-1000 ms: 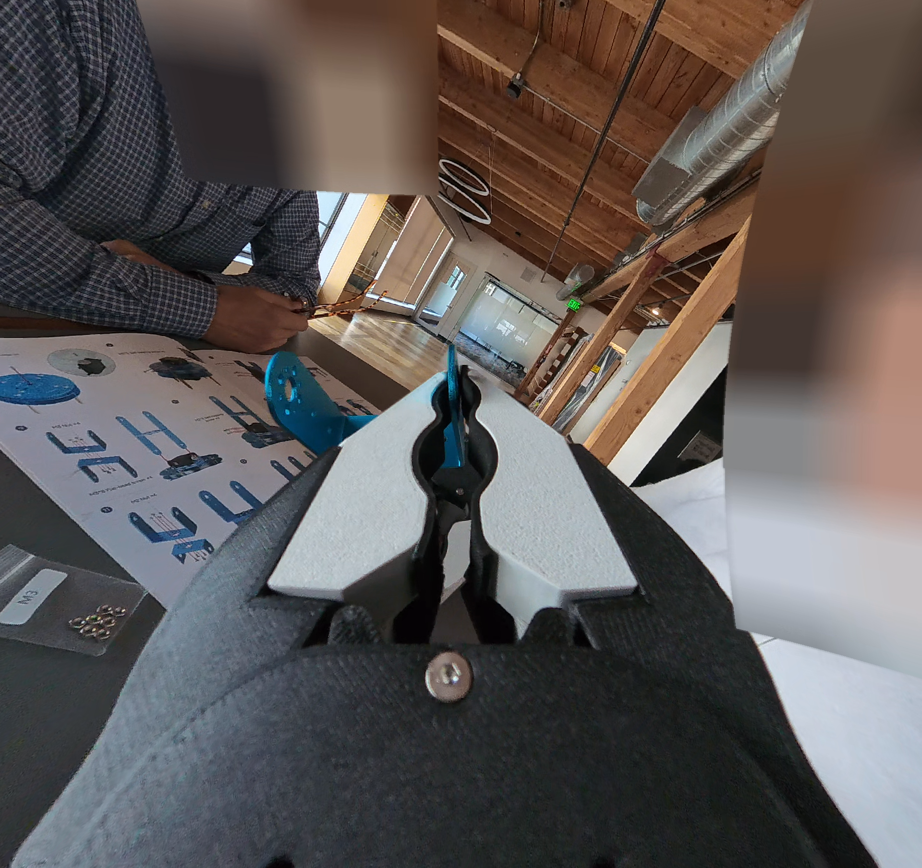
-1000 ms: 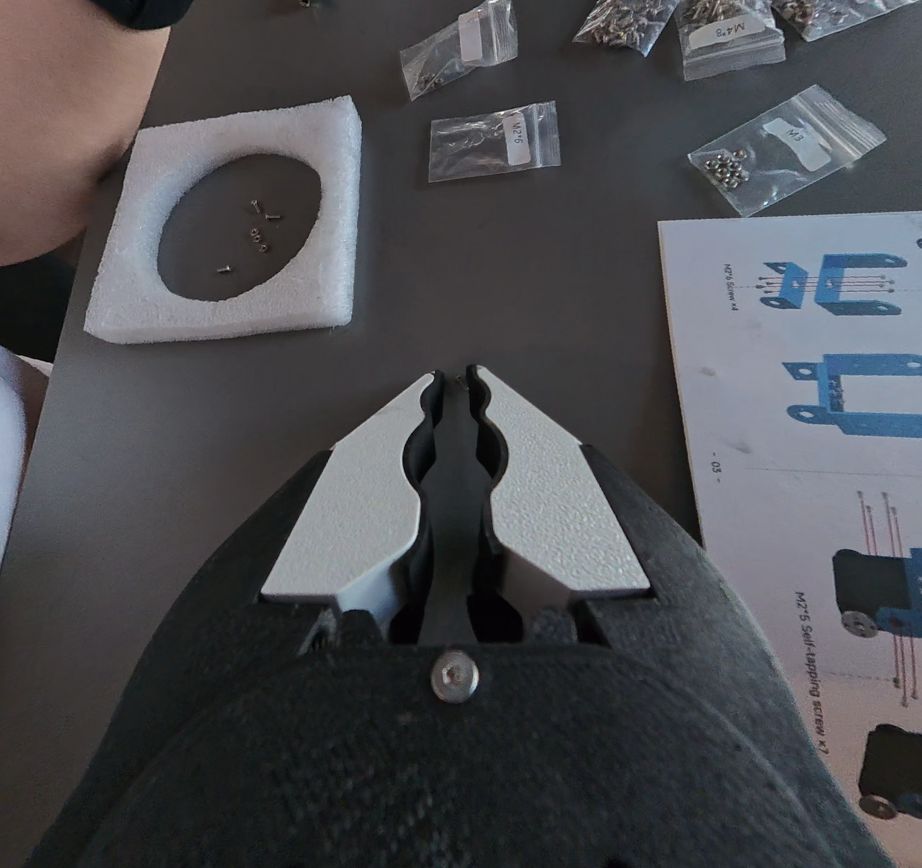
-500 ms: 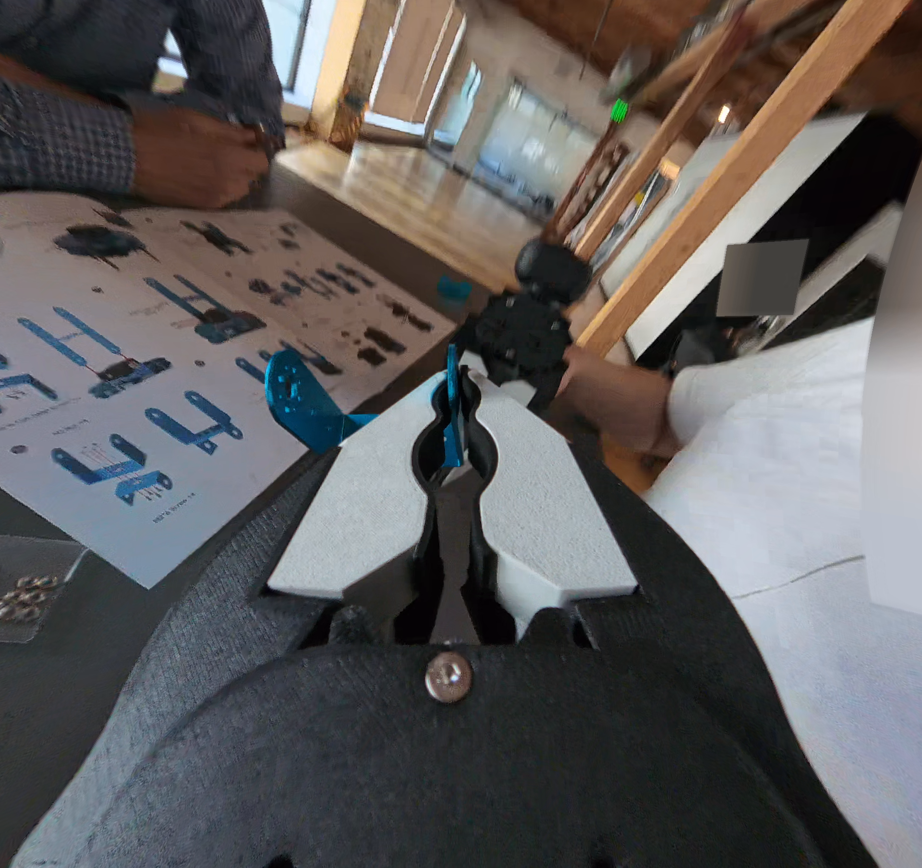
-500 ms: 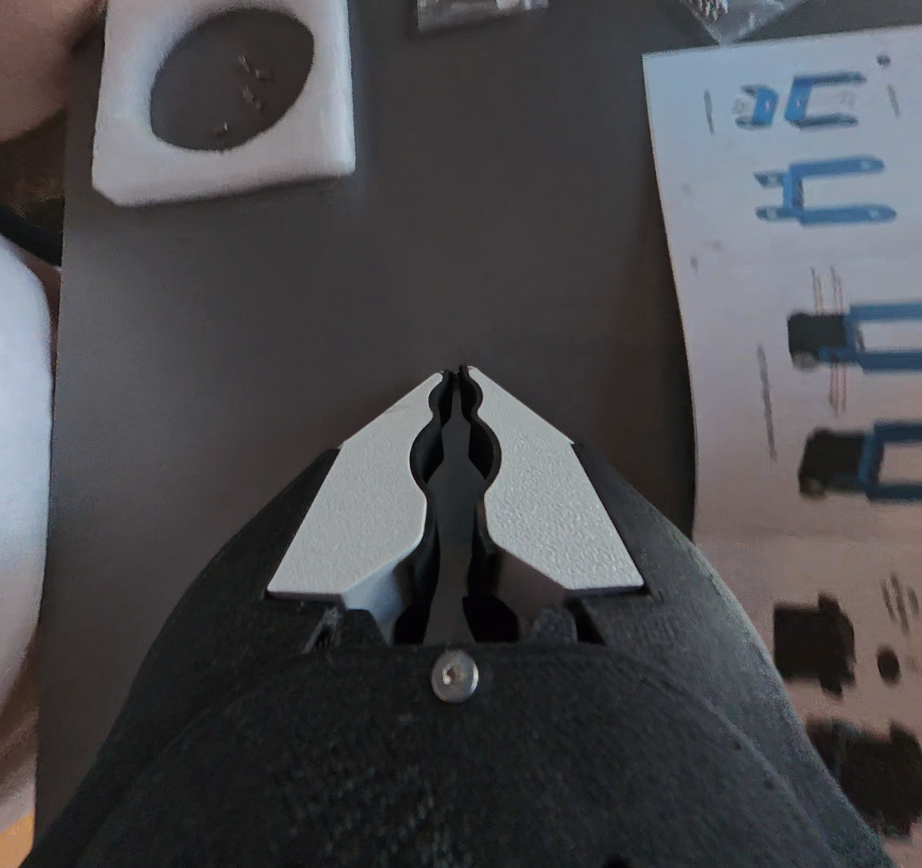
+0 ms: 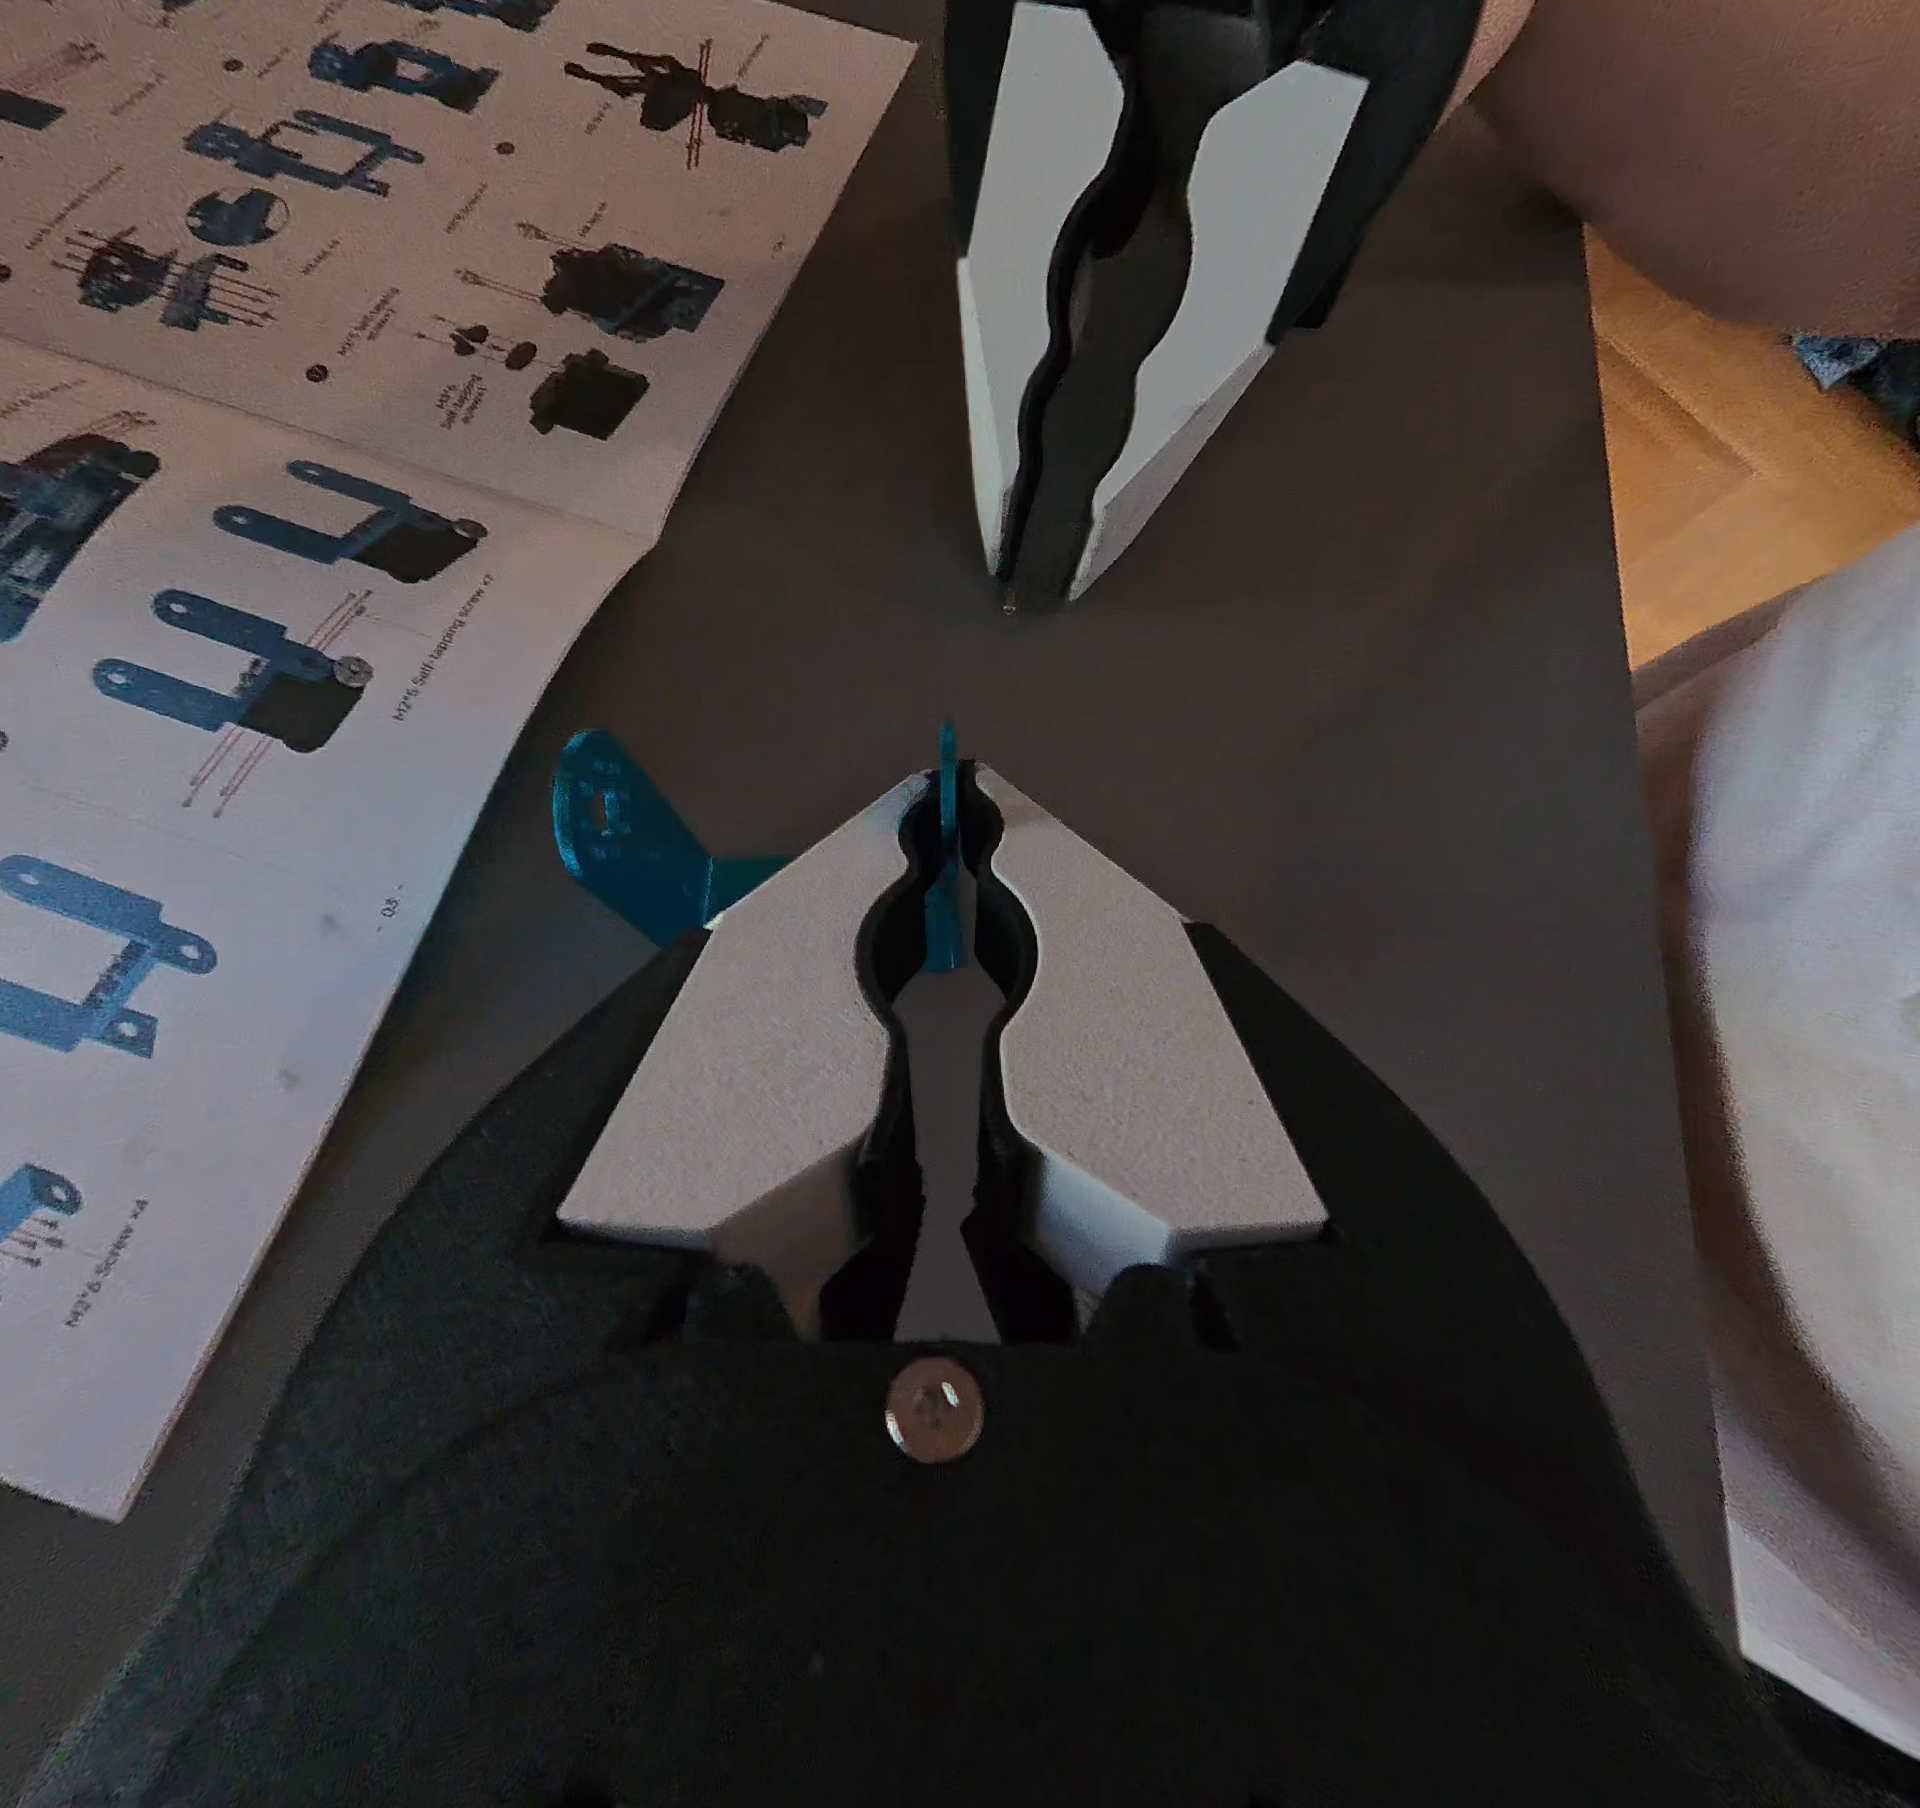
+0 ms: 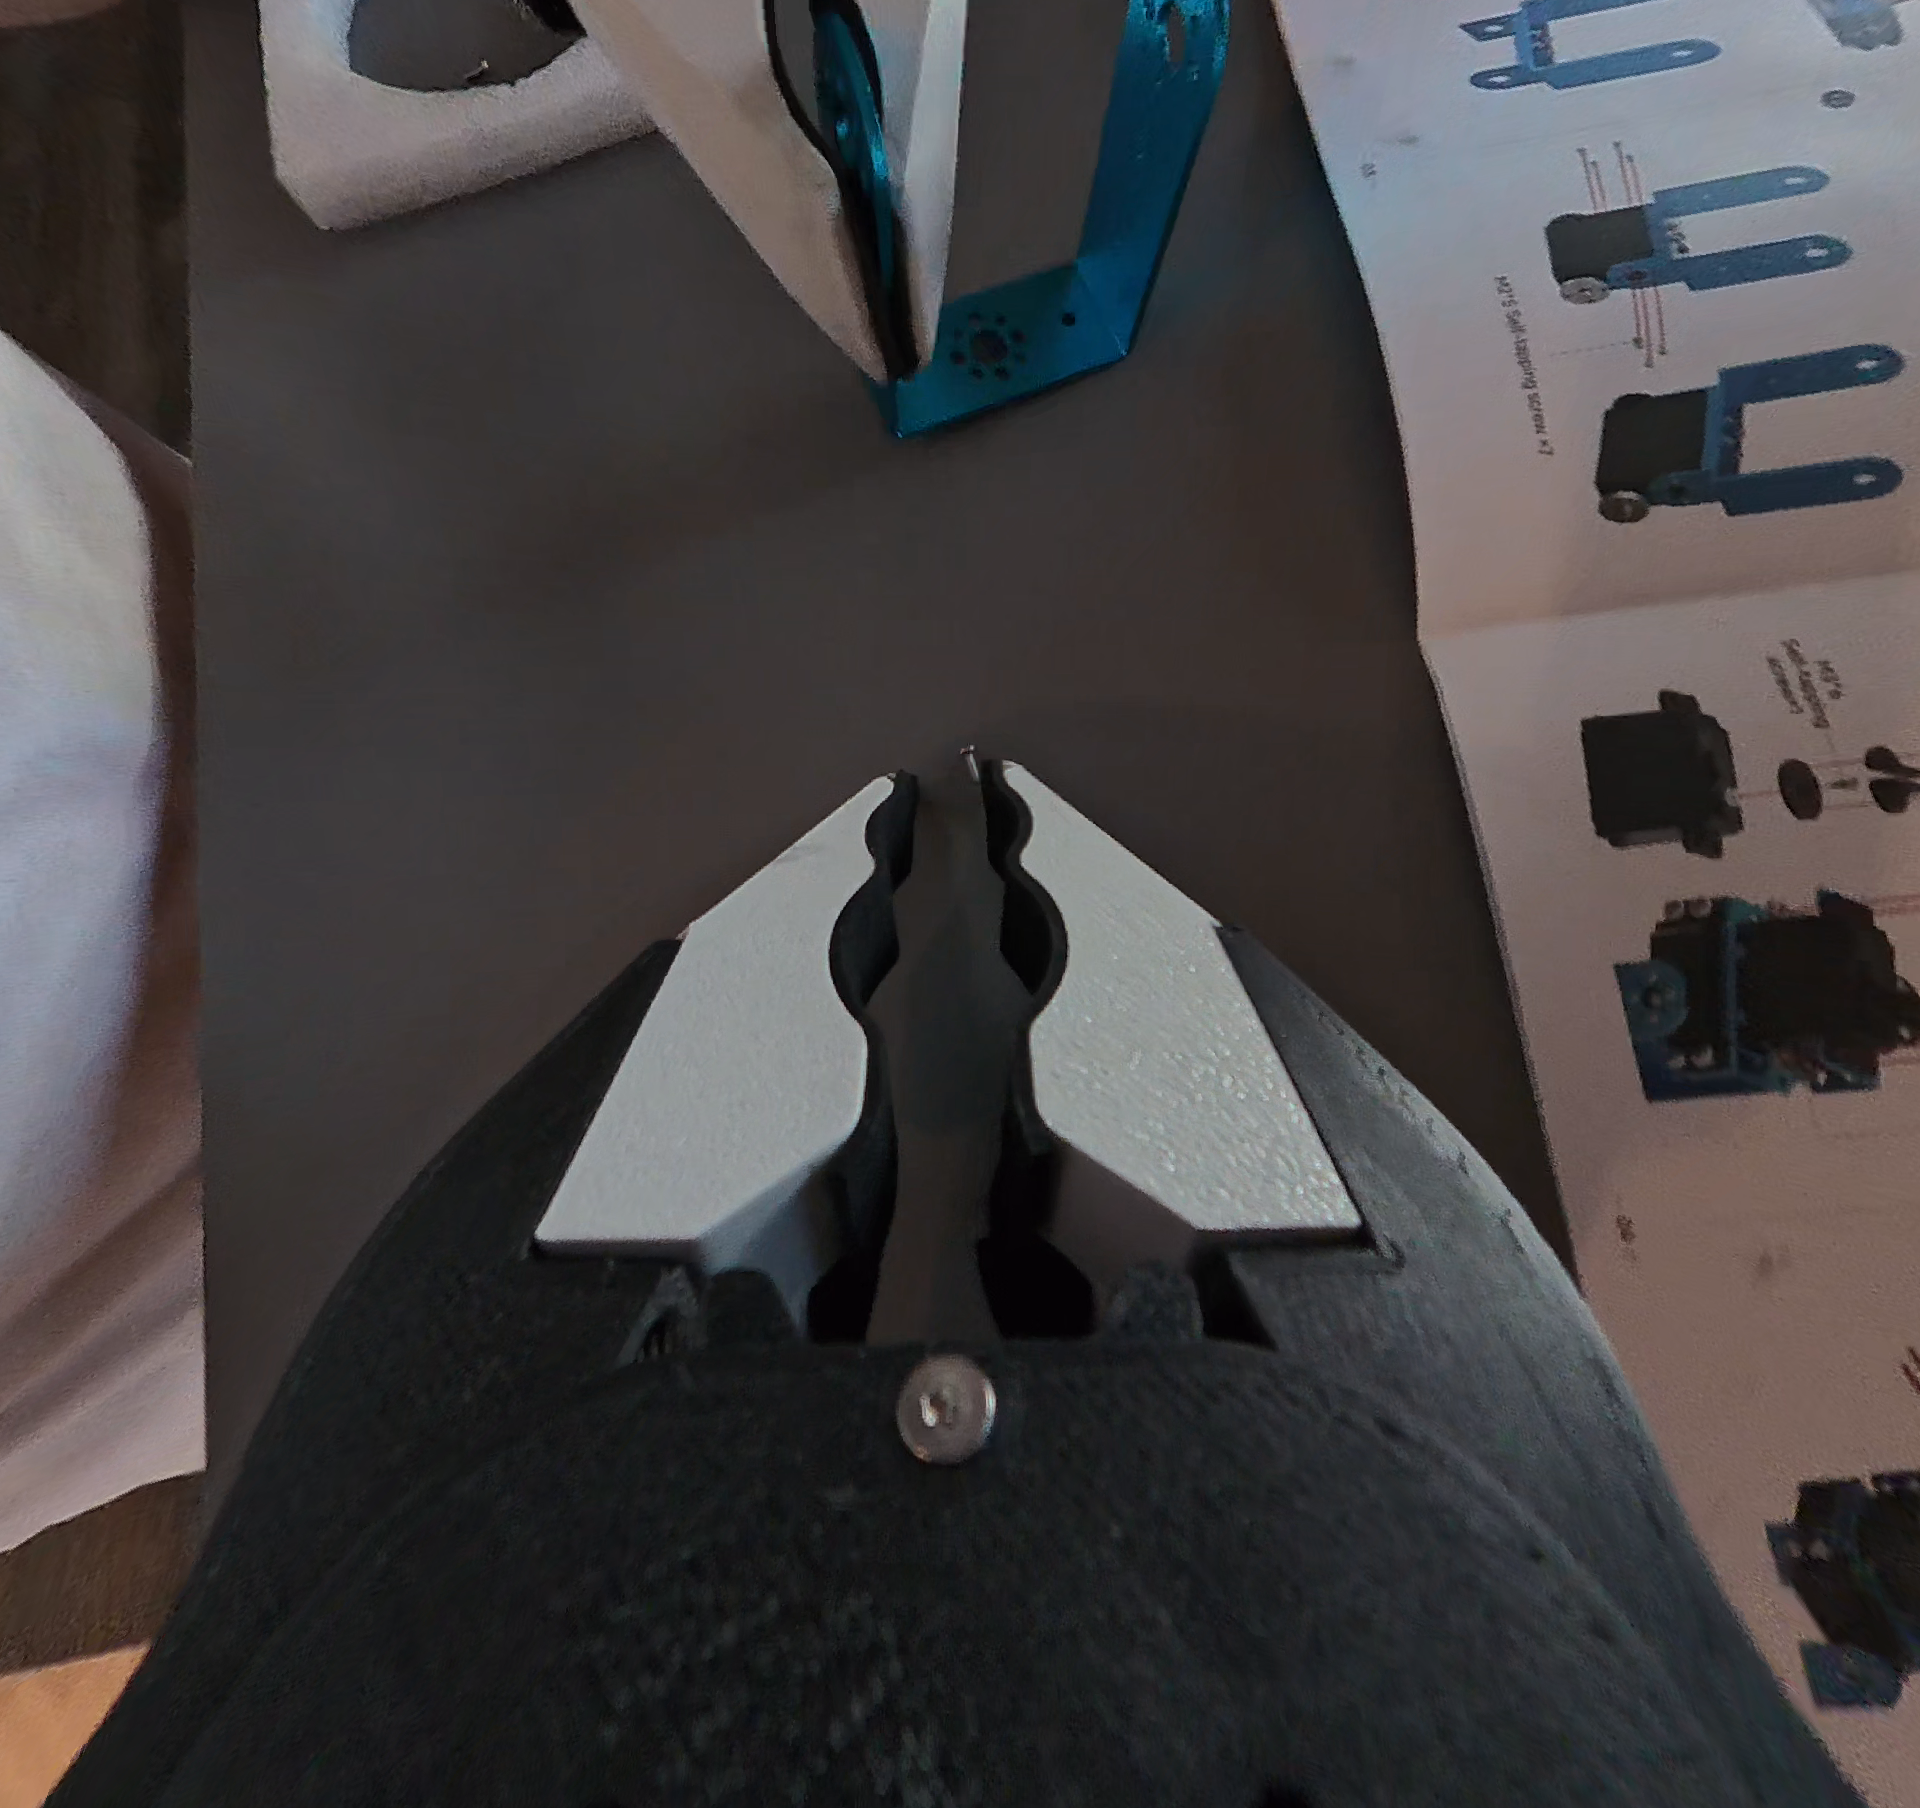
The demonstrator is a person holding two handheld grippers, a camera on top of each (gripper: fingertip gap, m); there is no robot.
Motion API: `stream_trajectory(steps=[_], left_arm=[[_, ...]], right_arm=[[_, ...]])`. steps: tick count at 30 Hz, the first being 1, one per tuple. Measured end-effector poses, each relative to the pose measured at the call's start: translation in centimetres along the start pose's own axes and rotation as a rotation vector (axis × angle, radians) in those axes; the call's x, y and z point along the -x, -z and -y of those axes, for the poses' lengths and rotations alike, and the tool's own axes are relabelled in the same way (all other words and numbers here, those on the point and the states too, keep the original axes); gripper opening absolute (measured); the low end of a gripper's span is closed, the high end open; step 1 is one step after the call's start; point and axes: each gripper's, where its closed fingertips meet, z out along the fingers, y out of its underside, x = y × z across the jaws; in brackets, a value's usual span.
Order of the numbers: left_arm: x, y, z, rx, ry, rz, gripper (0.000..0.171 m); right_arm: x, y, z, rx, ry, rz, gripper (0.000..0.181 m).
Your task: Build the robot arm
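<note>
The left tool (image 5: 951, 771) is pinched on one flat arm of a blue anodised metal U-shaped bracket (image 6: 1127, 200), the fingers pressed together on that plate so it stands on edge between them. In the right wrist view the bracket's perforated base faces the camera, just beyond the left tool's tips, and its free arm runs away from the base on the side nearer the printed paper instruction sheet (image 6: 1662, 304). In the left wrist view that free arm (image 5: 623, 844) sticks out toward the same sheet.

The right tool (image 6: 948, 776) faces the left one head-on above the dark grey tabletop (image 6: 727, 563), the two sets of tips apart with bare tabletop between them. Its fingers are slightly parted, and a tiny silver screw (image 6: 968, 756) sits at the tip of the finger nearer the sheet; whether it is truly clamped or only clinging there I cannot tell. The screw's long axis seems to lie roughly along the tool, pointing toward the bracket.

Away from the sheet, behind the left tool, lies a white foam square with a round cut-out (image 6: 436, 127).
</note>
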Motion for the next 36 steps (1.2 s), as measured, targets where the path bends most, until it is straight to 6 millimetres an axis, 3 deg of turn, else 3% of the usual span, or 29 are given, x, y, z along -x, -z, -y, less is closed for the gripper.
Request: stream_trajectory(steps=[9,12,15,18,21,24,28,32,36], left_arm=[[0.1,-0.2,-0.6,-0.005,-0.002,0.018,0.002],[0.1,-0.2,-0.9,0.009,0.012,0.025,0.025],[0.2,0.5,-0.5,-0.010,0.015,0.059,0.031],[0.0,2.3,1.0,-0.077,0.045,0.099,0.033],[-1.0,4.5,2.8,-0.166,0.088,0.131,0.035],[-2.2,5.6,4.2,-0.245,0.144,0.139,0.036],[-4.2,5.6,6.2,-0.335,0.178,0.146,0.035],[-6.0,4.6,8.3,-0.413,0.194,0.163,0.032],[-7.3,2.6,10.0,-0.446,0.225,0.205,0.031]], right_arm=[[0.9,4.8,0.1,-0.205,-0.052,-0.125,0.014],[0.9,7.3,-1.0,-0.226,-0.072,-0.186,0.014],[0.2,10.3,-3.4,-0.181,-0.095,-0.280,0.015],[-0.8,13.6,-7.3,-0.075,-0.115,-0.372,0.016],[-1.7,17.0,-11.1,0.084,-0.092,-0.427,0.021],[-2.4,18.9,-13.4,0.229,-0.051,-0.416,0.024],[-3.6,20.4,-16.2,0.398,0.097,-0.391,0.027],[-5.8,22.3,-17.3,0.235,0.091,-0.350,0.033],[-6.5,22.3,-18.1,0.166,0.138,-0.212,0.039]])
